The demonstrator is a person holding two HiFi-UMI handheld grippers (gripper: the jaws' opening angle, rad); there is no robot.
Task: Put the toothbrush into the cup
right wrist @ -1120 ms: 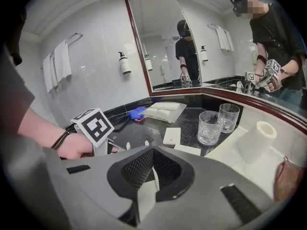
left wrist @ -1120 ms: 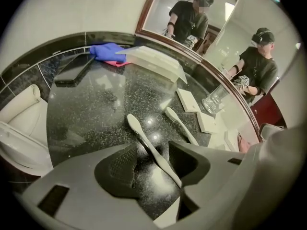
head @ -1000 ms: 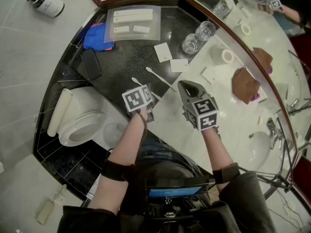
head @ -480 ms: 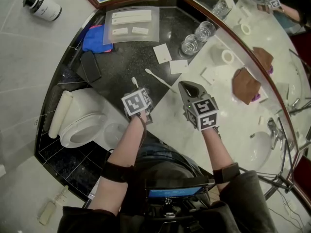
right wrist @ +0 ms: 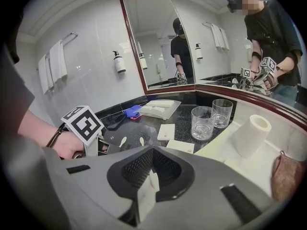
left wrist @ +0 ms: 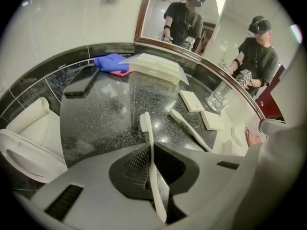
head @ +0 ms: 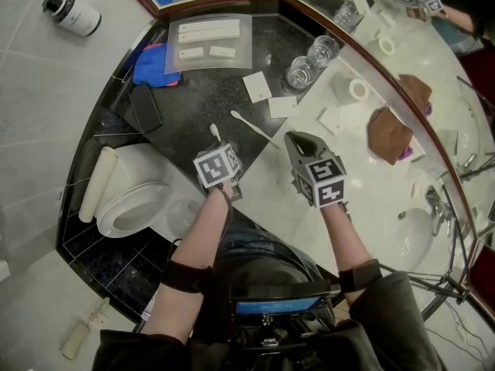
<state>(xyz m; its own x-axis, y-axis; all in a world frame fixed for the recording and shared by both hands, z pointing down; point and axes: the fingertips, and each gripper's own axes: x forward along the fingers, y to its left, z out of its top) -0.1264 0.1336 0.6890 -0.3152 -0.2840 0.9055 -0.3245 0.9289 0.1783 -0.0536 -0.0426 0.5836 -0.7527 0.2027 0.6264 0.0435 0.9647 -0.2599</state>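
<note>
My left gripper (head: 219, 149) is shut on a white toothbrush (left wrist: 149, 147); its jaws have just been closing on it. The bristle head (head: 215, 132) sticks out past the fingertips over the black speckled counter (head: 193, 99). A second white toothbrush (head: 255, 127) lies on the counter to the right, also seen in the left gripper view (left wrist: 189, 128). Two clear glass cups (head: 300, 72) (head: 325, 50) stand further back right, apart from both grippers. My right gripper (head: 300, 139) hovers near the counter's front, shut on a thin white scrap (right wrist: 152, 182).
On the counter lie two white cards (head: 259, 86), a black phone (head: 145, 103), a blue cloth (head: 157, 59) and a clear tray of sachets (head: 210, 37). A paper roll (head: 357, 90) and a brown pouch (head: 390, 134) sit right. A toilet (head: 131, 203) stands below left.
The toothbrush lay flat on the counter by the open left gripper; now the jaws are shut on it and its head points away past the fingertips. The right gripper has not moved.
</note>
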